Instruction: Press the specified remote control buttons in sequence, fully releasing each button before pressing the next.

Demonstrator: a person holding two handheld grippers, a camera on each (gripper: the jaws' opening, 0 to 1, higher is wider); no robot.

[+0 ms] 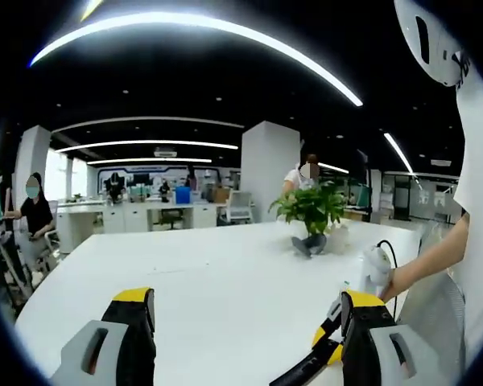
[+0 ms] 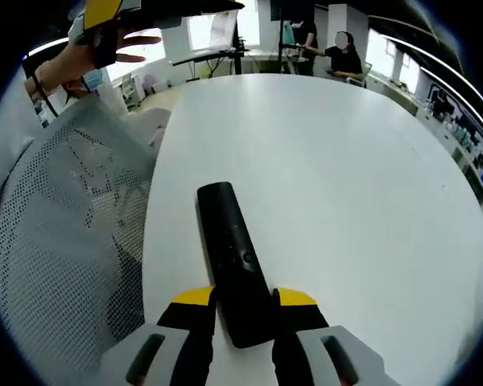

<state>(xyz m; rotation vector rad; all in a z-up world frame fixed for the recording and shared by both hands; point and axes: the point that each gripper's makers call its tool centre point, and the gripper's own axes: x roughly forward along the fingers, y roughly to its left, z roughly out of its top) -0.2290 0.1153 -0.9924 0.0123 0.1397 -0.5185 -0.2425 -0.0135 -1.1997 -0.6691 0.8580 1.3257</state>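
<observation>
My right hand-held gripper [image 2: 244,310] closed on the black remote control [image 2: 236,261], lying lengthwise on the white table [image 2: 346,177], mesh chair [image 2: 72,217] just beside the table's edge.

Left tongs [image 1: 245,322]: two jaws, black inner faces, yellow caps at the tips, grey moulded outer shells each with a dark oval slot.
Right tongs [image 2: 244,310]: same build, with black jaws, yellow tip caps and grey slotted shells.
Person: white short-sleeved top [image 1: 479,153]; a black strap with a yellow block across one hand [image 2: 97,44].
</observation>
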